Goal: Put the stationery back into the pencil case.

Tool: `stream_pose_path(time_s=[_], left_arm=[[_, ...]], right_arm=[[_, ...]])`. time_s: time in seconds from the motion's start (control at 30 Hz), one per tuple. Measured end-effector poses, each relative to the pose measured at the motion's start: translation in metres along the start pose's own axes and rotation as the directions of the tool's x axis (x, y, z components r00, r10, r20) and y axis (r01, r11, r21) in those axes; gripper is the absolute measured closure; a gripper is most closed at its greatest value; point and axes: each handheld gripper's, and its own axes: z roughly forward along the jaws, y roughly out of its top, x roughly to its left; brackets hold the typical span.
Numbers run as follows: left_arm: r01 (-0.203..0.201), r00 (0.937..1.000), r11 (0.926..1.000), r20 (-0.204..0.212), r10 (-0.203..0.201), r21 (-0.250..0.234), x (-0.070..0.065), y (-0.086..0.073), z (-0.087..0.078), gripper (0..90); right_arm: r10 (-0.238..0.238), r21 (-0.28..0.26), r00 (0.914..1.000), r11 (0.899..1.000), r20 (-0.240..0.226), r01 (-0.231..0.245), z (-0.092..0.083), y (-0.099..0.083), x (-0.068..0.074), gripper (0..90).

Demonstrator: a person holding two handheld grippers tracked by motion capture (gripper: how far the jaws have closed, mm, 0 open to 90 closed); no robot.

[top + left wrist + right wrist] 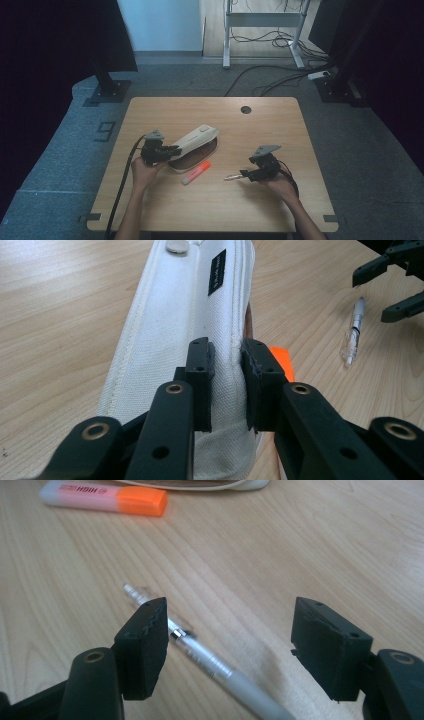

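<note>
A white fabric pencil case lies at the table's middle with its mouth gaping toward the person. My left gripper is shut on the case's near end; in the left gripper view the two pads pinch a fold of the cloth. An orange highlighter lies just in front of the case. A silver mechanical pen rests on the wood to the right. My right gripper stands open over it. In the right gripper view the pen runs beneath the left pad, touching neither pad.
The wooden table has a round cable hole near its far edge. Cables trail from both grippers toward the person. Beyond the table are dark stands and floor cables.
</note>
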Motion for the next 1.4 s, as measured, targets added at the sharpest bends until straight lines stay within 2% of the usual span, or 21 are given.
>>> stream_pose_path(time_s=[0.13,0.23,0.5,0.6,0.73,0.93,1.2,1.4], left_arm=[[0.0,1.0,1.0,0.0,0.0,0.001,0.0,0.0,0.0,75.0],[-0.001,1.0,1.0,-0.001,0.001,0.002,-0.001,0.0,0.0,75.0],[-0.002,1.0,1.0,0.001,0.002,0.003,0.0,0.0,0.0,75.0],[-0.001,1.0,1.0,0.003,0.001,0.004,0.0,0.0,0.0,74.9],[-0.003,1.0,1.0,0.004,0.003,0.006,-0.001,0.0,0.0,74.8],[-0.003,1.0,1.0,0.003,0.003,0.007,-0.001,0.0,0.0,74.8],[-0.003,1.0,1.0,-0.004,0.003,0.002,-0.002,0.0,-0.001,75.7],[0.001,0.9999,1.0,-0.01,-0.001,-0.002,-0.002,0.0,-0.001,76.4]], right_arm=[[-0.009,0.001,0.9999,1.0,-0.009,0.009,0.0,-0.005,0.001,35.7],[-0.027,0.021,0.9996,0.999,-0.003,0.027,0.002,-0.009,0.001,37.9],[-0.033,0.049,0.9991,0.998,-0.026,0.034,0.006,-0.018,-0.009,44.5],[-0.033,0.07,0.9986,0.997,-0.041,0.036,0.01,-0.019,-0.009,52.4],[-0.07,0.064,0.9974,0.995,-0.018,0.071,0.011,-0.019,-0.006,60.7],[-0.071,0.073,0.9965,0.995,-0.043,0.074,0.011,-0.017,-0.002,77.3],[-0.043,0.077,0.9985,0.996,-0.034,0.046,0.013,-0.015,0.001,78.1],[-0.017,0.049,0.9993,0.999,-0.033,0.018,0.008,-0.011,-0.001,78.2]])
